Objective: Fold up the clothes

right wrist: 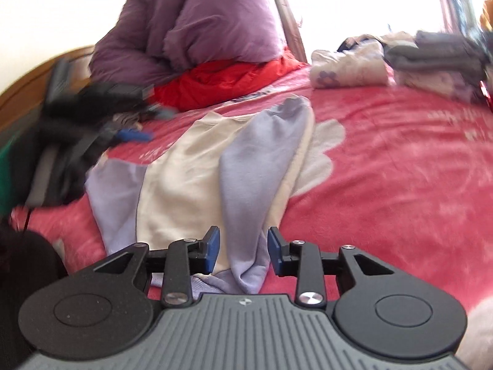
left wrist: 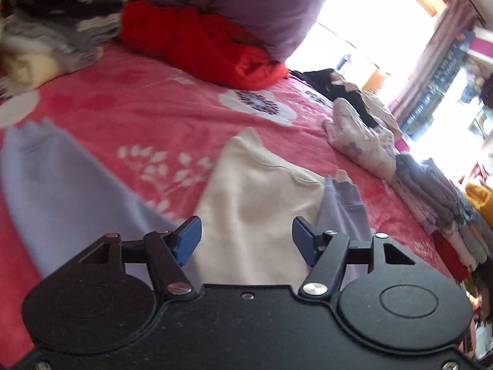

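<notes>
A cream sweatshirt (left wrist: 255, 203) with lilac sleeves lies flat on the pink flowered blanket (left wrist: 148, 108). One lilac sleeve (left wrist: 61, 185) is spread out to the left, and a lilac cuff (left wrist: 342, 203) lies on the right. My left gripper (left wrist: 246, 240) hangs open over the cream body with nothing between its blue pads. In the right wrist view the sweatshirt (right wrist: 181, 178) has one lilac sleeve (right wrist: 262, 154) folded across it. My right gripper (right wrist: 243, 249) stands open, and that sleeve's near end runs loosely between its pads. The left gripper (right wrist: 148, 125) shows blurred at the far left.
A purple duvet (right wrist: 200, 30) rests on a red garment (right wrist: 222, 83) at the head of the bed. Folded clothes are stacked at the right edge (left wrist: 431, 203) and the back left (left wrist: 61, 37). A flowered bundle (right wrist: 348, 67) lies by the bright window.
</notes>
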A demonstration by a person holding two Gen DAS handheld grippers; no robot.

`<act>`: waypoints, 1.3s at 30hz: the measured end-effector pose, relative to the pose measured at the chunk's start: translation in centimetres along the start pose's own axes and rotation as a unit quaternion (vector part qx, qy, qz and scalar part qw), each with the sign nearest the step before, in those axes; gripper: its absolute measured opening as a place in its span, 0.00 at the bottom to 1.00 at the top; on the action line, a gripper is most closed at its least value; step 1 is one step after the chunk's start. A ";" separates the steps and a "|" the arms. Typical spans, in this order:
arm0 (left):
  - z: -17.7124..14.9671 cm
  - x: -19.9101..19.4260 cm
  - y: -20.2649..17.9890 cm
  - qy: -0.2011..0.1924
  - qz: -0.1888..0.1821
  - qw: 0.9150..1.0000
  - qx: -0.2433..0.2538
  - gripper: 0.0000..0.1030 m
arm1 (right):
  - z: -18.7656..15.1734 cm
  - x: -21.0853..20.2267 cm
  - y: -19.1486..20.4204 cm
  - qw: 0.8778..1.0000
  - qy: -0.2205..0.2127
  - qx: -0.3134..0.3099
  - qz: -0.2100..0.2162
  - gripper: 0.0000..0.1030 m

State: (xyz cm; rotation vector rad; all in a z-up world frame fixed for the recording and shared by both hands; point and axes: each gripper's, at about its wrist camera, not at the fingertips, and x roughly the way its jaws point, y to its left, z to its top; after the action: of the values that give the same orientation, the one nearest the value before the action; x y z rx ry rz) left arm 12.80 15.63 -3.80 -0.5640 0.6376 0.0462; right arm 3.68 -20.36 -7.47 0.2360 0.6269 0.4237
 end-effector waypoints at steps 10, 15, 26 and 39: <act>-0.4 -4.2 12.2 -0.048 0.102 0.980 -0.164 0.63 | -0.2 -0.1 -0.9 0.997 0.010 0.081 -0.001 0.52; -0.1 -4.2 15.3 -0.066 0.078 0.968 -0.228 0.62 | -0.1 0.0 -0.8 0.995 0.014 0.096 0.000 0.57; 3.0 -1.7 19.1 -0.105 0.057 0.953 -0.278 0.50 | -0.1 -0.4 -2.6 0.991 0.016 0.132 -0.017 0.63; 5.0 -1.7 14.4 -0.133 -0.012 0.974 -0.182 0.06 | -0.2 1.9 -4.2 0.987 0.010 0.159 -0.030 0.63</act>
State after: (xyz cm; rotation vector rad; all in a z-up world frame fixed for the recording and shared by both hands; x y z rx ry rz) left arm 11.17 30.59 -6.53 -0.9035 0.3611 0.2155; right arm 6.23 -23.26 -10.08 0.5160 0.7182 0.2672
